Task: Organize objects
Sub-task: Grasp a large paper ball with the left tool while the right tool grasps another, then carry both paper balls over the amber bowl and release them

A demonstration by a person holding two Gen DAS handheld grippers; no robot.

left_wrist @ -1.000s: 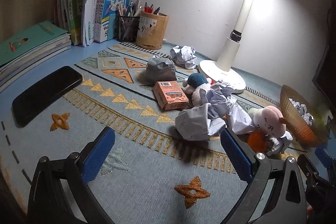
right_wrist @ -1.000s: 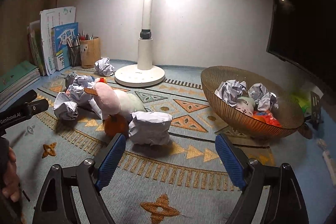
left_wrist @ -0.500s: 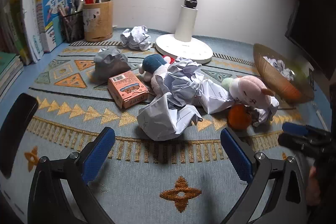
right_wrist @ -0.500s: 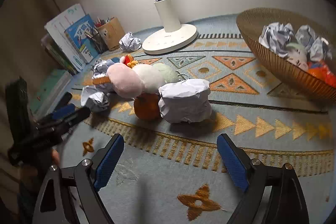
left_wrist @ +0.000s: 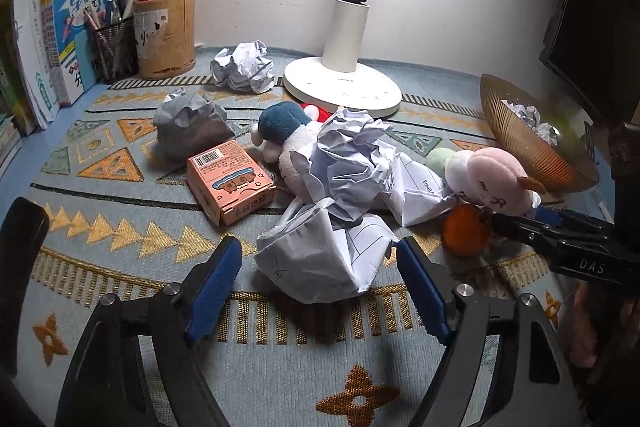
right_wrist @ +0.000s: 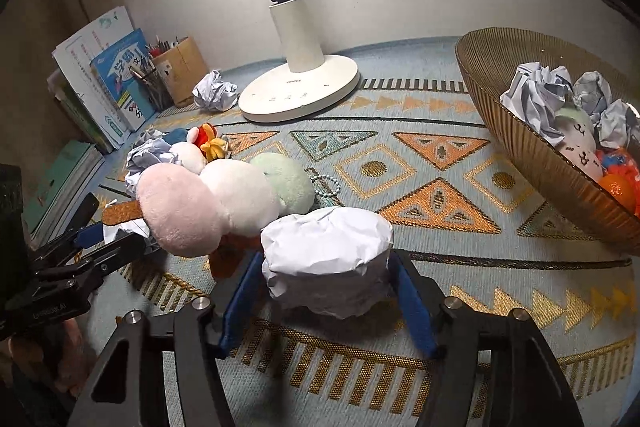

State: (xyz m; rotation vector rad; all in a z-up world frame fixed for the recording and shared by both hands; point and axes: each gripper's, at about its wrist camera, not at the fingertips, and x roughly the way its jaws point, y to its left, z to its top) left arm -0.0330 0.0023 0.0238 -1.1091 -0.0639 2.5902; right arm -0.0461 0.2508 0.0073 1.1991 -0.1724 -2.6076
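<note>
Between the blue pads of the right gripper (right_wrist: 326, 297), a crumpled ball of white paper (right_wrist: 328, 259) is flanked on both sides while it rests on the patterned mat (right_wrist: 420, 163); the jaws have just been closing, and the pads are seen at the ball's flanks, though whether they already press cannot be told. Just behind that ball, a plush skewer of pink, white and green dumplings (right_wrist: 224, 203) is laid, with an orange ball (right_wrist: 226, 259) partly hidden under it. Off to the right, well apart, a ribbed wicker bowl (right_wrist: 520, 143) is seen, already loaded with paper wads and small toys.

At the left gripper (left_wrist: 320, 281), a second crumpled sheet with ruled lines (left_wrist: 324, 255) is found between the fingertips, its near part reaching in between the pads. These jaws have also just been closing, yet a gap is left on each side, so the paper is not pinched. Behind it, an orange card box (left_wrist: 230, 181) and a blue-capped plush toy (left_wrist: 286, 135) are set near a white lamp base (left_wrist: 342, 87).
</note>
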